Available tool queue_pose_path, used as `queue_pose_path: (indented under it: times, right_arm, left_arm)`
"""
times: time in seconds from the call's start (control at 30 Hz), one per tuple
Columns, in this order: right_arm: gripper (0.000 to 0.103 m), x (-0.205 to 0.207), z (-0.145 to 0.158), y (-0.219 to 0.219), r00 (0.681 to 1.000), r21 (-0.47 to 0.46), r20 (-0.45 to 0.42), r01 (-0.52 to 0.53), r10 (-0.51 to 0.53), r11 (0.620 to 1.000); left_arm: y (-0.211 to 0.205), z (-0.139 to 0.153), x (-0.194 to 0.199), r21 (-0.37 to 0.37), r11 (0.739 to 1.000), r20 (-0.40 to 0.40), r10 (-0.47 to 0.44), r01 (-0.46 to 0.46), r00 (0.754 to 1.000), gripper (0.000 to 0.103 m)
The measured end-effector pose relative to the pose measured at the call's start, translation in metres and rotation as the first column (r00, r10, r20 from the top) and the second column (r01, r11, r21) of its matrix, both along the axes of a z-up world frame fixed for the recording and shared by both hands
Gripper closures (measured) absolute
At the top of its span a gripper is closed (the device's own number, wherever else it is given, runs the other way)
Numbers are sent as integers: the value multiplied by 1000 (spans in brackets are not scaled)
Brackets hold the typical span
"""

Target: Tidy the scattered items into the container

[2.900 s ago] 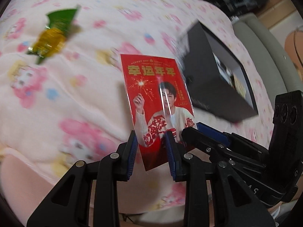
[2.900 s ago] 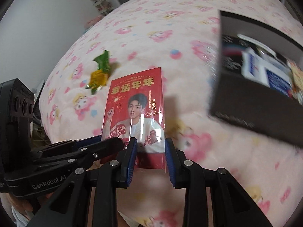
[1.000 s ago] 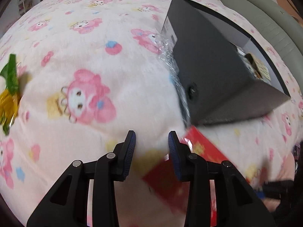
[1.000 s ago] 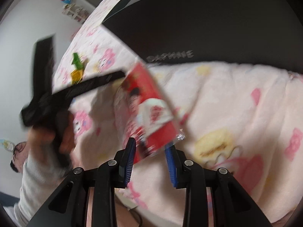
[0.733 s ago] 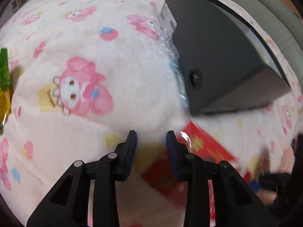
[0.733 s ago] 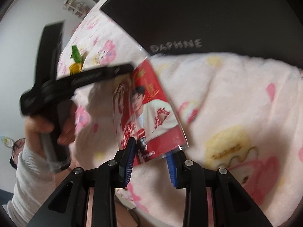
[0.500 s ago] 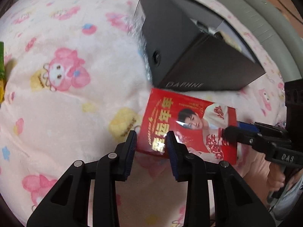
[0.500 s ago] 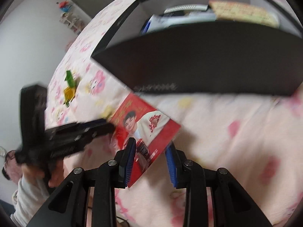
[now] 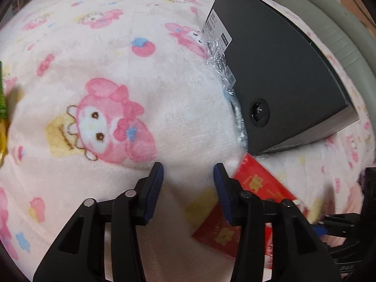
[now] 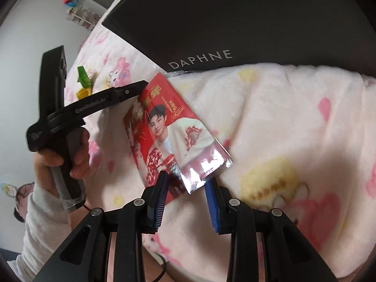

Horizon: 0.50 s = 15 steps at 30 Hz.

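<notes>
The red packet (image 10: pixel 174 138), a flat sleeve in clear plastic wrap, lies on the pink cartoon-print blanket (image 9: pixel 112 75) just in front of the black box (image 10: pixel 235 18), its far corner touching or just short of the box's front wall. Half a second ago it hung in the right tongs (image 10: pixel 186 196) with the camera above the box rim; now the box interior is out of view and the packet's near edge sits between blue pads that stand apart, so the grip appears loose or released. The packet thus remains outside the container. The left tongs (image 9: pixel 188 188) are wide and hold nothing, hovering over the blanket. A green-and-yellow candy wrapper (image 10: pixel 83 83) lies well apart on the blanket, also outside the box.

Legible writing: "DAPHNE" on the box front; "GenRobot.AI" along the left tongs' body (image 10: pixel 94 107); a white barcode sticker (image 9: pixel 217 35) on the box end, digits unclear. Gold Chinese characters and a signature on the packet are too blurred to read.
</notes>
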State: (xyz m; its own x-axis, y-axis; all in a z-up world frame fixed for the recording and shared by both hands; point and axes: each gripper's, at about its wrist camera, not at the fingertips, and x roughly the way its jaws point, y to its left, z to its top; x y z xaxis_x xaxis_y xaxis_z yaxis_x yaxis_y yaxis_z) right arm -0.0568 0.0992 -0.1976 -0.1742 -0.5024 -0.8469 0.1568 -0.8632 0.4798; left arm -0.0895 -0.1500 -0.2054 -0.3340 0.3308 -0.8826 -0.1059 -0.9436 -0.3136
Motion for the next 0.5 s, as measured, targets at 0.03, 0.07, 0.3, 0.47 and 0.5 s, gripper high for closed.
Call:
queue_pose_path:
  times: [0.03, 0.07, 0.3, 0.47, 0.5]
  right_arm:
    - [75, -3, 0, -1, 1000, 7, -4, 6, -6, 1000]
    - [74, -5, 0, -1, 1000, 13, -9, 12, -12, 1000]
    - [74, -22, 2, -4, 998, 55, -44, 55, -52, 997]
    - [73, -29, 9, 7, 993, 41, -71, 93, -90, 995]
    - [73, -28, 10, 10, 993, 37, -72, 98, -95, 995]
  left_arm:
    - [-2, 1, 1, 4, 1000, 6, -4, 4, 1000, 60]
    - [-4, 2, 3, 11, 1000, 11, -11, 11, 1000, 64]
    - [-19, 7, 44, 109, 994, 43, -23, 18, 999, 67]
    - [-23, 15, 77, 139, 990, 41, -2, -4, 999, 64]
    - [-29, 16, 81, 172, 985, 43, 15, -22, 999, 61]
